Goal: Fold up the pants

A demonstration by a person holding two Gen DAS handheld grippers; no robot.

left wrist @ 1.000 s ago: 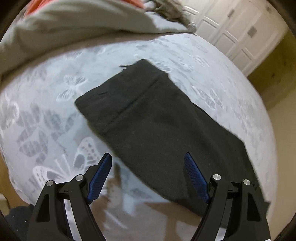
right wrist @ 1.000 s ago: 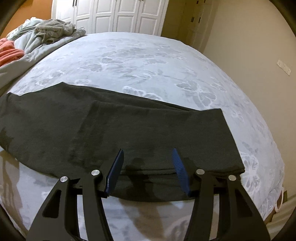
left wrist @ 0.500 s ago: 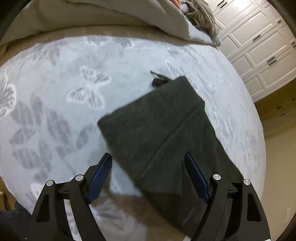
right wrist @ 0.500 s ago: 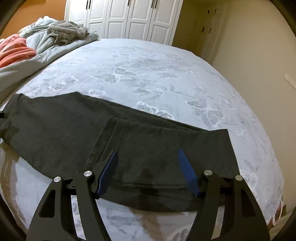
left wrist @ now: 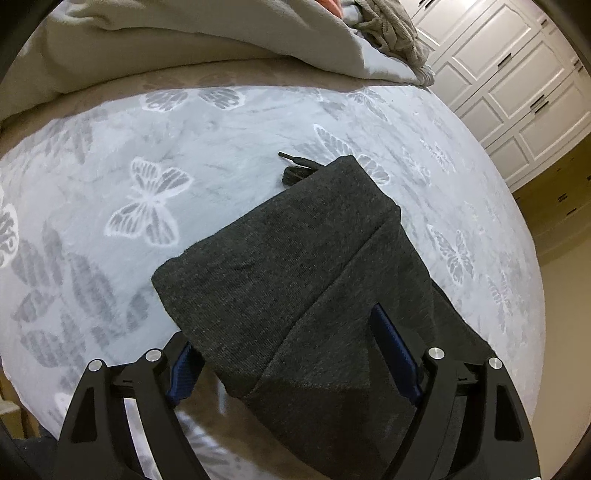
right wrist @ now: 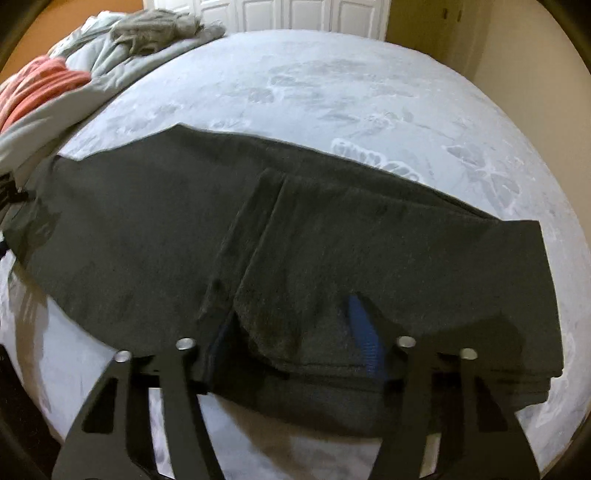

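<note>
Closing on the near edge of the pants point(right wrist: 332, 240), right gripper point(right wrist: 291, 343) has fabric between its narrowing jaws; left gripper point(left wrist: 291, 354) straddles the waistband, apart — risks: grabbing one layer only, dragging cloth across bedspread point(left wrist: 221, 129).

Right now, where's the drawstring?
Left wrist view: the drawstring lies on the butterfly bedspread, poking out at the far corner of the dark pants, toward the rumpled blanket.

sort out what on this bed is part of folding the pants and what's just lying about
Part of the job:
- dark pants
- drawstring
- left gripper
- right gripper

Just lying about:
- grey blanket
- orange cloth
- crumpled grey garment
</note>
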